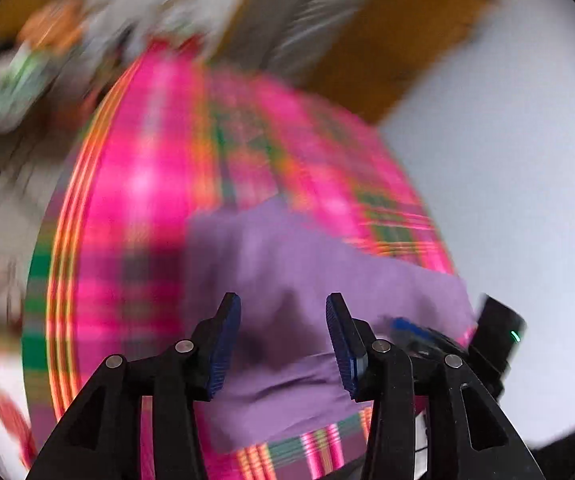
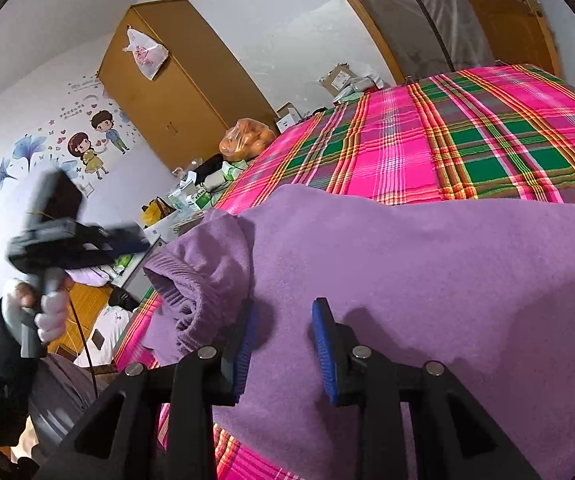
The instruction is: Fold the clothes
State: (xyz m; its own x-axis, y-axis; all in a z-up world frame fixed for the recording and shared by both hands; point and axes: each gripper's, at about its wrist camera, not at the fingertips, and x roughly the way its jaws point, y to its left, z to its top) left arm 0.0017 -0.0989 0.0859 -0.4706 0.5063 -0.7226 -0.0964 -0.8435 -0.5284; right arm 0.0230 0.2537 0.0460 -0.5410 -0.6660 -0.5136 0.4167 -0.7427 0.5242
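Note:
A purple sweater (image 2: pixel 427 280) lies on a bed with a pink and green plaid sheet (image 2: pixel 467 140); one ribbed cuff (image 2: pixel 183 280) is folded over at its left side. My right gripper (image 2: pixel 283 304) hovers low over the sweater, jaws apart, nothing pinched between the blue pads (image 2: pixel 323 344). The left wrist view is blurred: my left gripper (image 1: pixel 283 300) stands open above the purple sweater (image 1: pixel 287 264), with only a dark fold of cloth behind the gap. From the right wrist view the left gripper (image 2: pixel 75 240) hangs beside the bed in a gloved hand (image 2: pixel 49 312).
A wooden wardrobe (image 2: pixel 175 80) stands against the wall with a plastic bag hung on it. Boxes and a bag of oranges (image 2: pixel 247 140) crowd the table beside the bed. A wooden door frame (image 2: pixel 379 32) rises behind the bed. The right gripper's body (image 1: pixel 495 328) shows in the left wrist view.

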